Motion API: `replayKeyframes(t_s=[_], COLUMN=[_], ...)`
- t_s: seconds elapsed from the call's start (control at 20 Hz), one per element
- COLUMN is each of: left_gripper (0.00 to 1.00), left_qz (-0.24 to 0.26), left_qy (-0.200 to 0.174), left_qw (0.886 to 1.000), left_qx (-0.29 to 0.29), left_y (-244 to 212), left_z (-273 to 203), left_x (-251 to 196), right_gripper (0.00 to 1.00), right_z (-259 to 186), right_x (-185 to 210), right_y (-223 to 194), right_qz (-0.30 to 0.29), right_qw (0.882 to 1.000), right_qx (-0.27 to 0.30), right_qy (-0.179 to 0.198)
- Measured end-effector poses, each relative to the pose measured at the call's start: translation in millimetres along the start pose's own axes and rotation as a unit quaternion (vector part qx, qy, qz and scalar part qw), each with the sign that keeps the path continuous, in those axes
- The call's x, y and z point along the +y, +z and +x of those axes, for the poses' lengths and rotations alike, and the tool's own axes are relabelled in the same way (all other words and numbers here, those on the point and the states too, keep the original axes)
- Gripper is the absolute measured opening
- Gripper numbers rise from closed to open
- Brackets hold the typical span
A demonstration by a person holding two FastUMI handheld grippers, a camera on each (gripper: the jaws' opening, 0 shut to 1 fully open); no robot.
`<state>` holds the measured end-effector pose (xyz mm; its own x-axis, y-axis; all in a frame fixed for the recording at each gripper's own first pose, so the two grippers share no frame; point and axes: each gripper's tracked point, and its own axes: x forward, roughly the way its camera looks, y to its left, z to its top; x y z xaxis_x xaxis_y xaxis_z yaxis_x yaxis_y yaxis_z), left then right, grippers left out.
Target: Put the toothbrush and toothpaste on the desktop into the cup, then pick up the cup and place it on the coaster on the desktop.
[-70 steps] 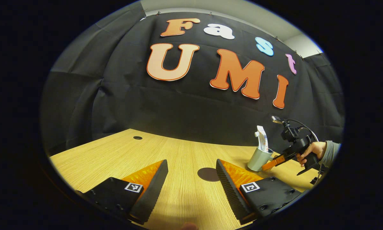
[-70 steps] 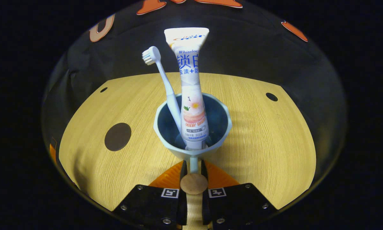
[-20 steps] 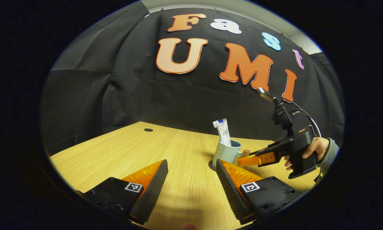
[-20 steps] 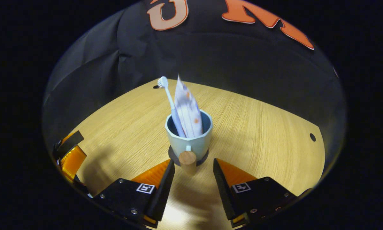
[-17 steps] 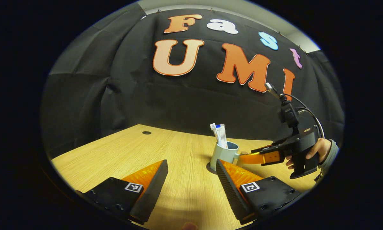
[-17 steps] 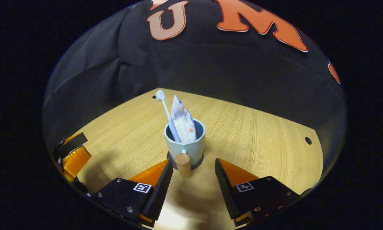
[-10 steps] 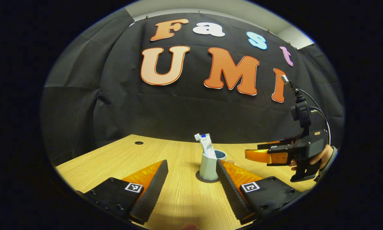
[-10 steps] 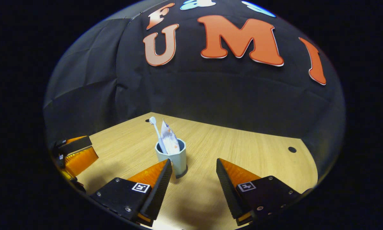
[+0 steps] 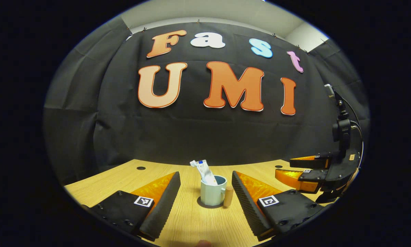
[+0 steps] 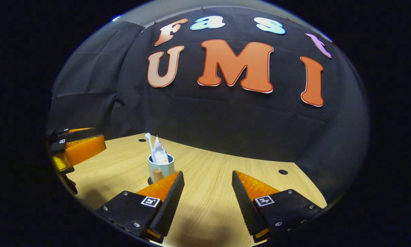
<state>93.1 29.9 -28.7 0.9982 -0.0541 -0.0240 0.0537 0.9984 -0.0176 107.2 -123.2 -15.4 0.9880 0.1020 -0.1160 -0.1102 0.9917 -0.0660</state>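
The cup (image 9: 212, 195) stands upright on the dark round coaster (image 9: 205, 206), low in the middle of the left gripper view, between and beyond my left gripper's (image 9: 205, 192) two fingers, touching neither; its wooden knob handle (image 9: 228, 197) sticks out to its right in the frame; the toothbrush (image 9: 195, 166) and the toothpaste (image 9: 208, 175) lean out of its mouth toward the upper left. In the right gripper view the cup (image 10: 160, 167) sits lower left of centre, just above the tip of my right gripper's (image 10: 207, 192) left-hand finger (image 10: 167, 195), apart from it, with the handle (image 10: 156, 174) facing the camera, the toothbrush (image 10: 149, 142) and toothpaste (image 10: 160, 151) rising from it, and a sliver of coaster (image 10: 150, 180) at its foot.

My left gripper's jaws stand wide apart with nothing between them; my right gripper's jaws are likewise spread and hold nothing. At the right edge of the left gripper view I see my right gripper (image 9: 303, 171) above the desktop (image 9: 195, 223), well apart from the cup; at the left edge of the right gripper view my left gripper (image 10: 76, 145) hangs beside the cup, apart from it. The wood-grain desktop (image 10: 212, 209) runs back to the booth wall (image 10: 226, 123).
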Motion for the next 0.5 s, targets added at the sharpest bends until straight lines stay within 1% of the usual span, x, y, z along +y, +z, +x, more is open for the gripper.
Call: replayKeyframes(t_s=[0.05, 0.1, 0.15, 0.2, 0.35, 0.5], left_gripper=[0.97, 0.95, 0.97, 0.96, 0.96, 0.96], left_qz=[0.000, 0.001, 0.000, 0.000, -0.005, -0.002], left_qy=[-0.001, -0.003, -0.003, -0.005, -0.006, -0.006], left_qw=[1.000, 1.000, 1.000, 1.000, 1.000, 1.000], left_qx=[-0.004, -0.008, -0.010, -0.011, -0.012, -0.014], left_y=[2.7, 4.8, 6.3, 6.4, 6.7, 6.3], left_z=[0.1, 0.1, 1.0, 0.2, 1.5, 2.6], left_x=[-3.1, -5.9, -8.1, -10.6, -14.0, -14.4], right_gripper=[0.85, 0.85, 0.85, 0.85, 0.85, 0.85], right_z=[-4.9, -9.7, -13.7, -17.5, -23.9, -29.6], right_x=[-4.6, -9.6, -13.3, -17.1, -26.4, -31.7], right_y=[0.8, 1.1, 1.3, 1.2, -2.4, -5.3], right_qz=[0.002, 0.005, 0.008, 0.011, 0.018, 0.029], right_qw=[1.000, 1.000, 1.000, 1.000, 0.999, 0.998], right_qx=[-0.004, -0.008, -0.013, -0.017, -0.024, -0.030], right_qy=[-0.006, -0.012, -0.017, -0.021, -0.032, -0.037])
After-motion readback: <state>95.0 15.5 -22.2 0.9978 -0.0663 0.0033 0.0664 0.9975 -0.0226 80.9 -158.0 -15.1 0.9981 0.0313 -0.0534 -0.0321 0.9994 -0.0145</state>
